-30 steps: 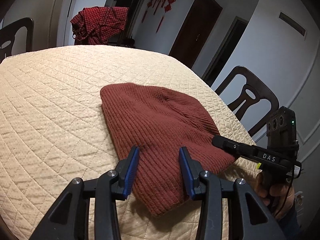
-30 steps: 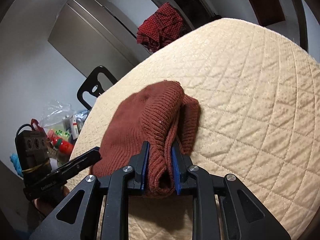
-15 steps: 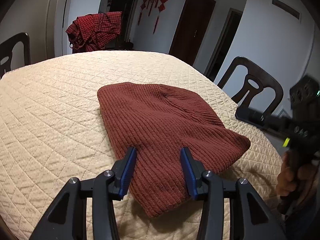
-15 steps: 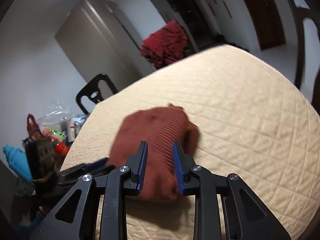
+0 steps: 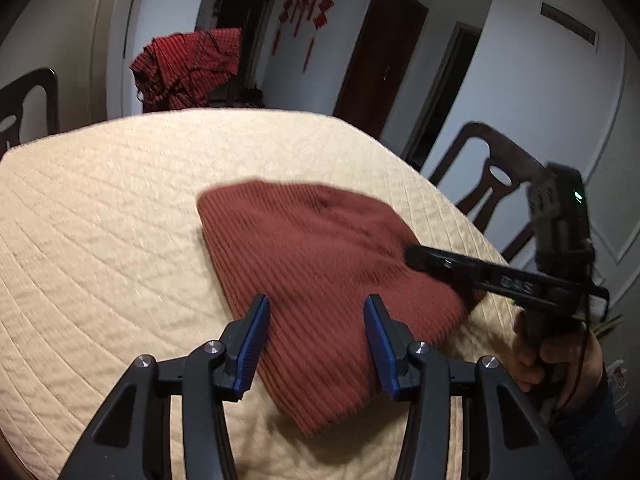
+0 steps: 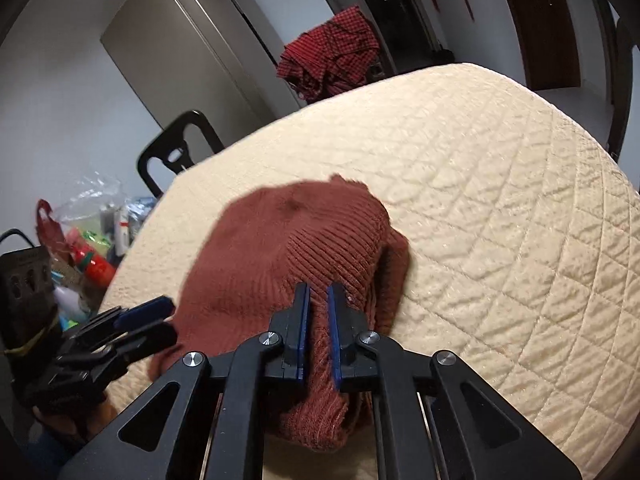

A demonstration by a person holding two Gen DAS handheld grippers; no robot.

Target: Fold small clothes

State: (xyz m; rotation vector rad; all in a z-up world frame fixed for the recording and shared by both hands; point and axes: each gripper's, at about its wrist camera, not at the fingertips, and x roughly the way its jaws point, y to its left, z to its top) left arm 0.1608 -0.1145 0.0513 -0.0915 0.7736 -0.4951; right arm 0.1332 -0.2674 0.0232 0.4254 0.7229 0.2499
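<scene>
A rust-red knit beanie (image 5: 320,264) lies on the cream quilted table (image 5: 100,220). My left gripper (image 5: 316,312) is open, its blue pads hovering over the beanie's near edge with nothing held. My right gripper (image 6: 318,296) is shut on a bunched fold of the beanie (image 6: 280,248) at its right edge and lifts that fold slightly. The right gripper also shows in the left wrist view (image 5: 416,258), its tip on the beanie's right side. The left gripper shows at the lower left of the right wrist view (image 6: 140,320).
A red checked garment (image 5: 188,68) hangs over a chair behind the table. Dark wooden chairs (image 5: 492,184) stand at the right and far left. A pile of bags and bottles (image 6: 88,240) sits beyond the table's left edge.
My right gripper let go of the beanie's edge and drew back, then returned and shut on a fold of it again. My left gripper stayed open over the near edge.
</scene>
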